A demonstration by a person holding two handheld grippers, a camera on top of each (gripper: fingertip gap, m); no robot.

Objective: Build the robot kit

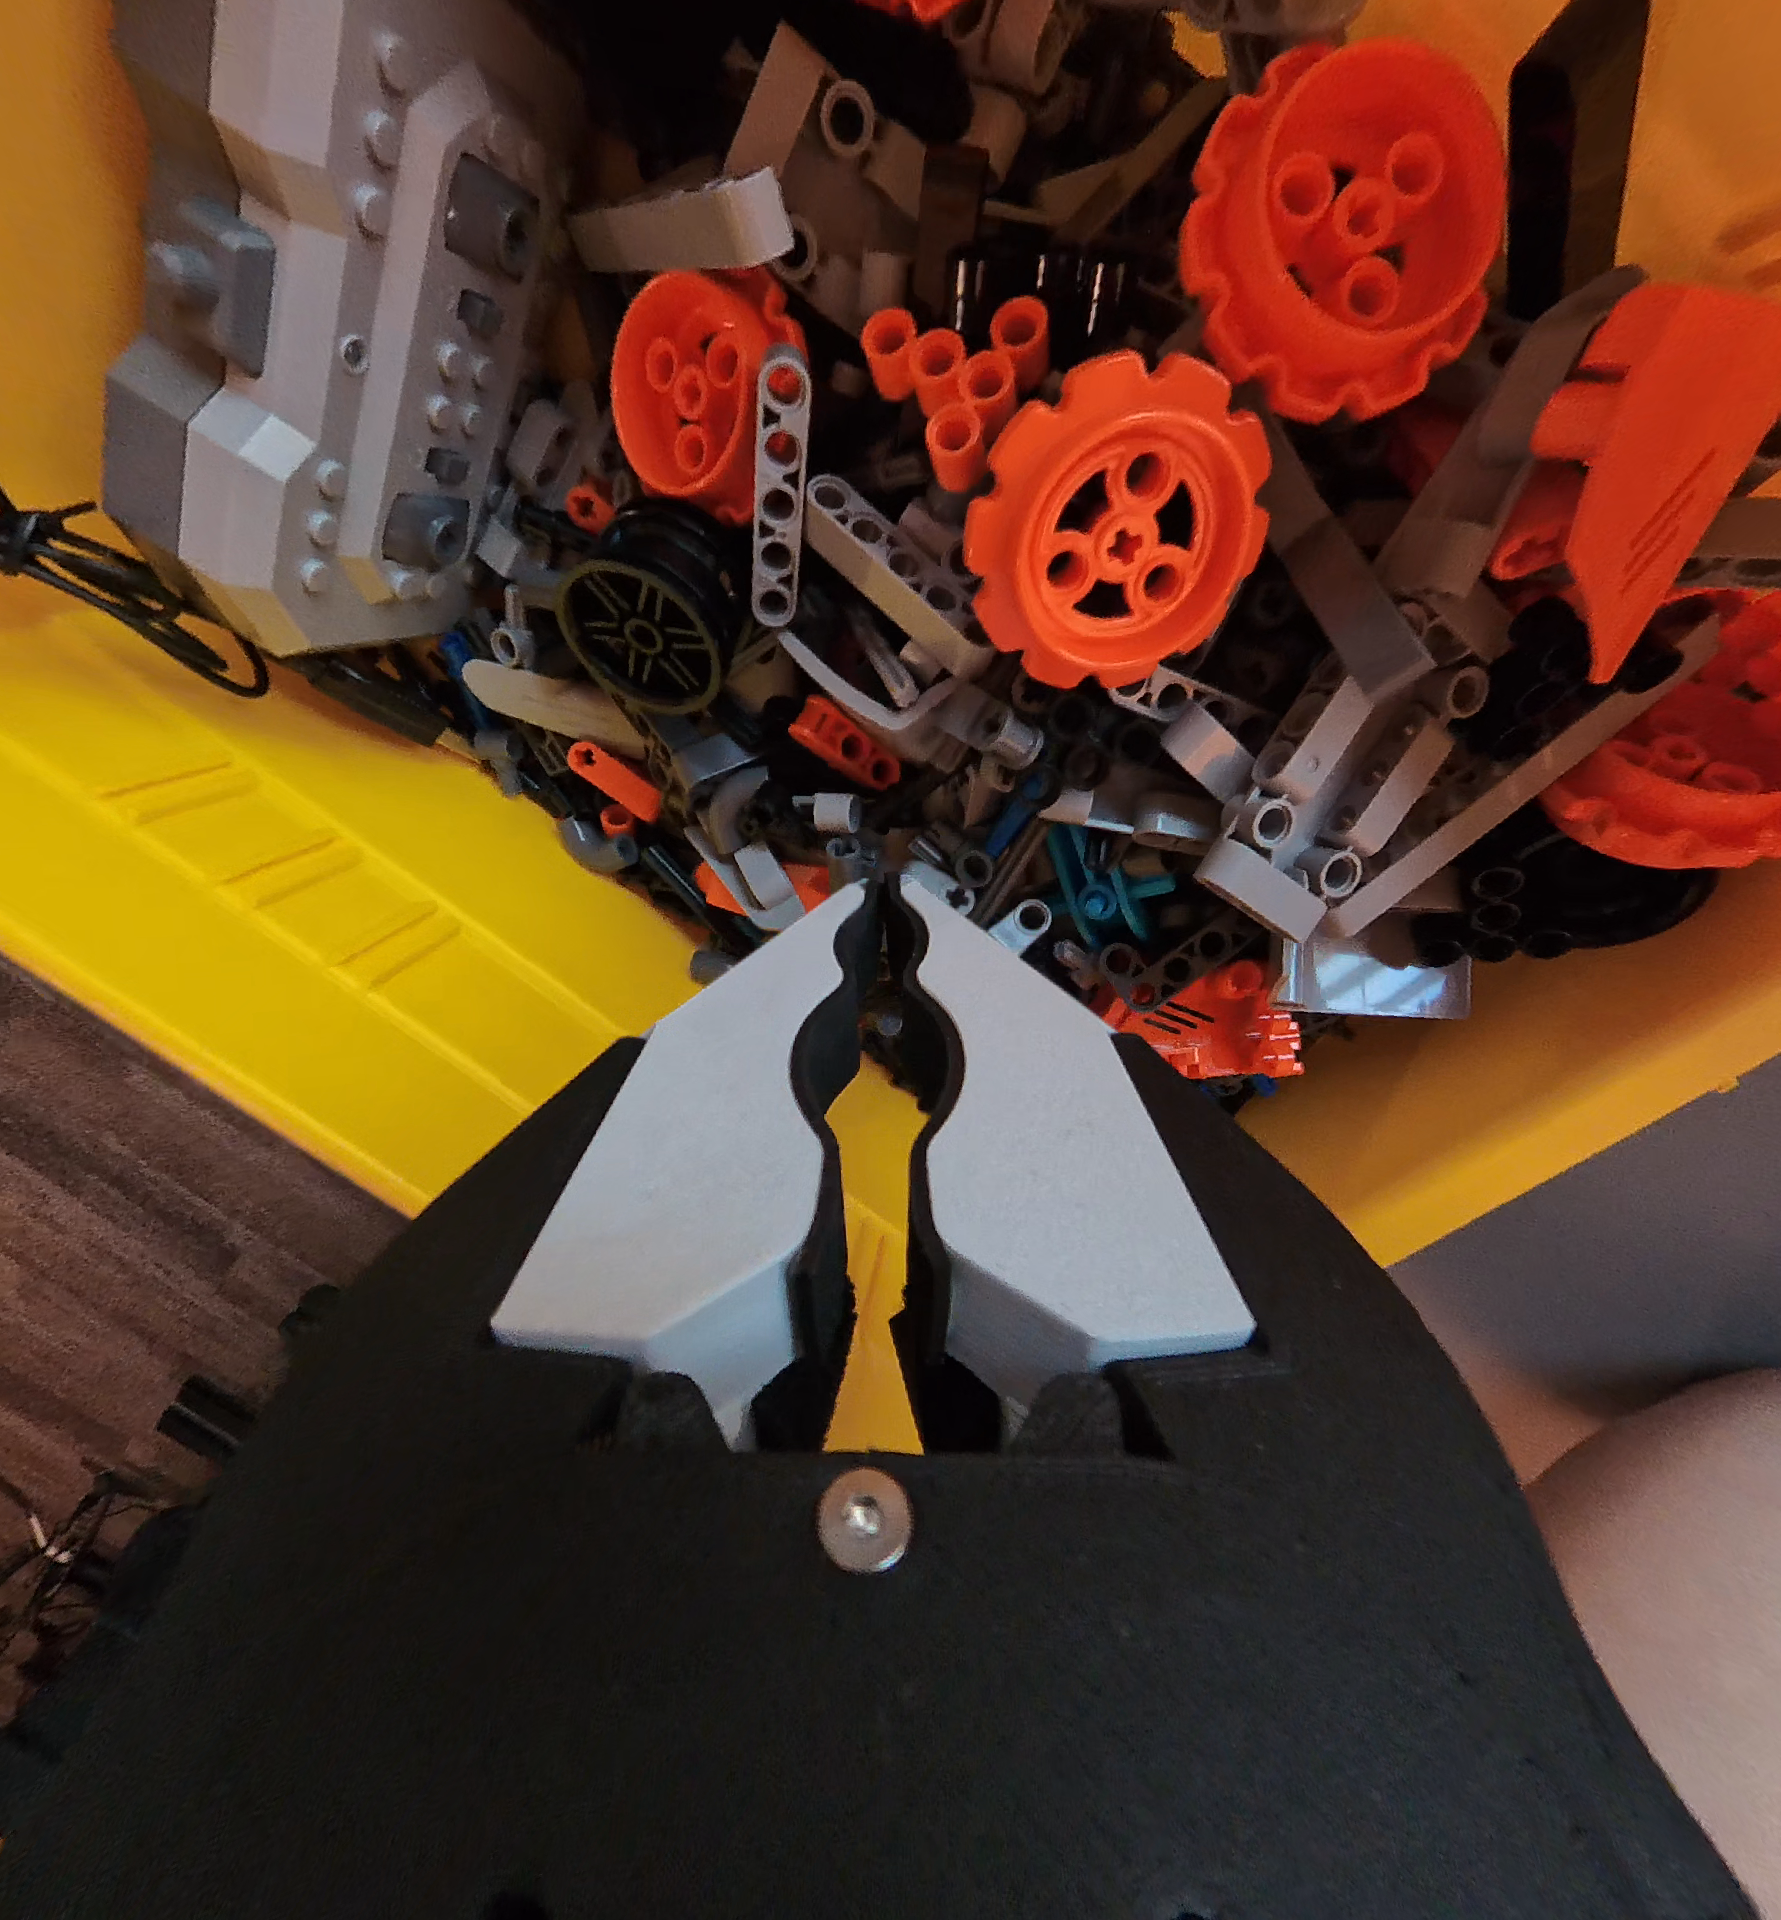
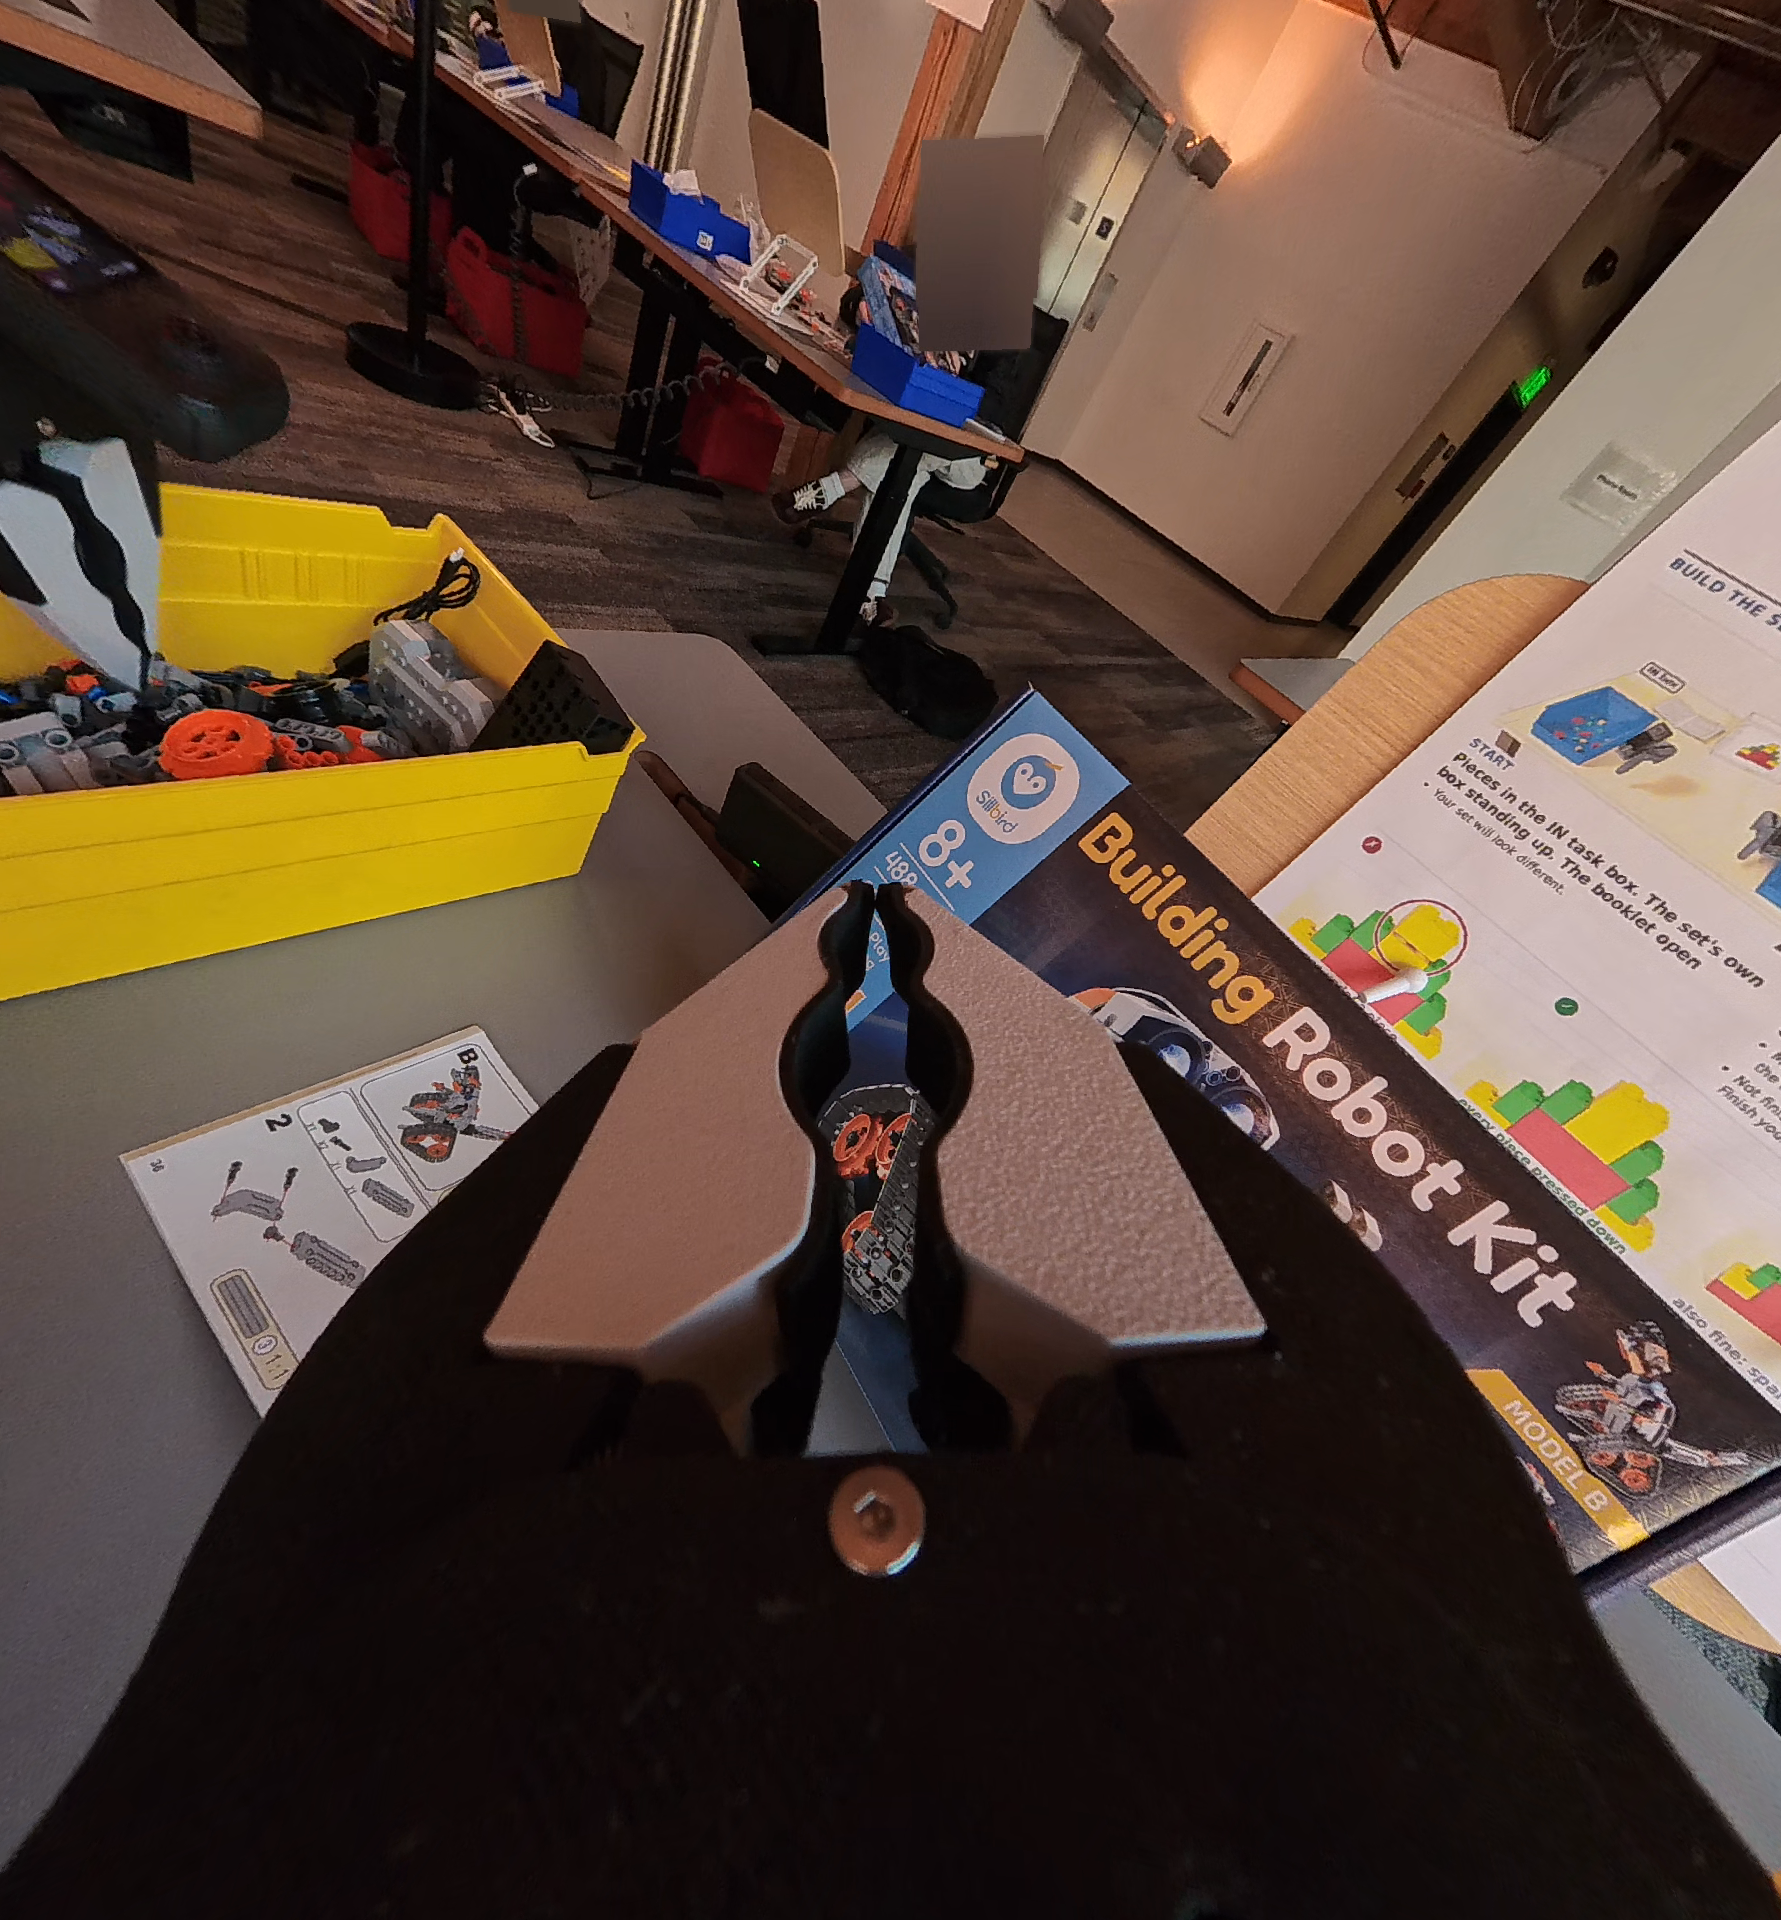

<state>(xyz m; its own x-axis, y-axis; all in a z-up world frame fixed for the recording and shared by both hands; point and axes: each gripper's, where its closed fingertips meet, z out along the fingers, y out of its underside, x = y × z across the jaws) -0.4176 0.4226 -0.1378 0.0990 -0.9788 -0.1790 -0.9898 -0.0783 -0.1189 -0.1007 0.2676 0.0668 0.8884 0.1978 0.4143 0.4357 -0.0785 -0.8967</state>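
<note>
My left gripper [image 1: 886,896] is shut, its tips down in a pile of grey, black and orange building parts [image 1: 969,727] inside a yellow bin [image 1: 294,883]. Whether a small part is pinched between the tips is hidden. An orange toothed wheel [image 1: 1120,520] and a large grey block [image 1: 325,312] lie farther in. The right wrist view shows the left gripper [image 2: 143,665] dipping into the bin [image 2: 242,862]. My right gripper [image 2: 878,896] is shut and empty, hovering over a blue and black kit box [image 2: 1333,1091] on the grey table [image 2: 86,1351].
An open instruction booklet [image 2: 325,1174] lies on the table left of my right gripper. A printed sheet with brick pictures [image 2: 1592,883] leans at the right. Behind are desks with blue boxes [image 2: 907,379], red bins [image 2: 512,291] and a seated person. To reach the orange toothed wheel [image 1: 1120,520] in a straight line is about 7 centimeters for my left fingers, about 35 centimeters for my right.
</note>
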